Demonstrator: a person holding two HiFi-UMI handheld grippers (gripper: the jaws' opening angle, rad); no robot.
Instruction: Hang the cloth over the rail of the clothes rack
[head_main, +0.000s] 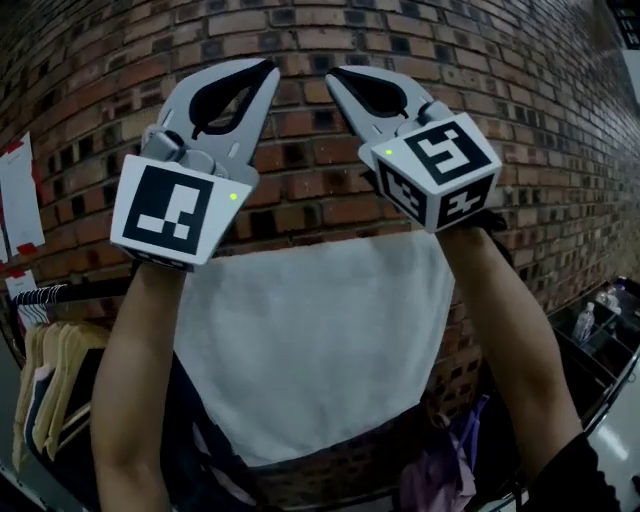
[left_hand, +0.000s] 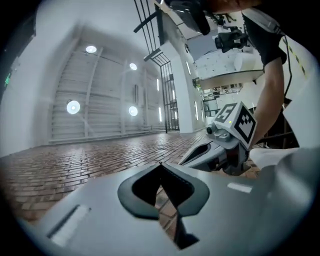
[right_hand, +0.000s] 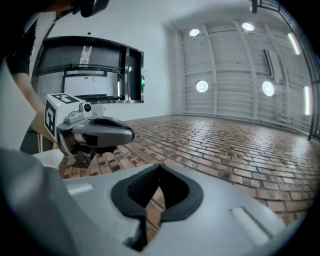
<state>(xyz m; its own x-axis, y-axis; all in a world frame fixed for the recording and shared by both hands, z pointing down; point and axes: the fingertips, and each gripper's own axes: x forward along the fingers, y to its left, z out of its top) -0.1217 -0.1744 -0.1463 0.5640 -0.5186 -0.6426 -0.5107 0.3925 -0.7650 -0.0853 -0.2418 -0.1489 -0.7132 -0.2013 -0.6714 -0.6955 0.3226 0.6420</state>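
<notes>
Head view: facing a brick wall (head_main: 540, 120) filling the whole background. Finding the white cloth (head_main: 310, 350) hanging spread flat in front of that wall, low in the middle, between the two forearms and below both grippers, touching neither claw. Noting a straight top edge on it, roughly level with the dark rack rail (head_main: 90, 291) showing at the left; not managing to make out the rail itself under the cloth. Seeing the left forearm (head_main: 135, 400) and the right forearm (head_main: 510, 340) reaching up on either side of the cloth. Holding the left gripper (head_main: 263, 72) high and pointing at the wall, claw closed tip to tip, gripping nothing, only brick showing through the hollow behind the pads. Holding the right gripper (head_main: 336, 80) just beside it, the two tips near each other but apart, claw likewise fully closed and empty. Spotting clothes on hangers (head_main: 50, 380) along the rail at the far left, paper sheets (head_main: 20, 200) on the wall above them, and a clear bottle (head_main: 587, 322) at the right edge.
</notes>
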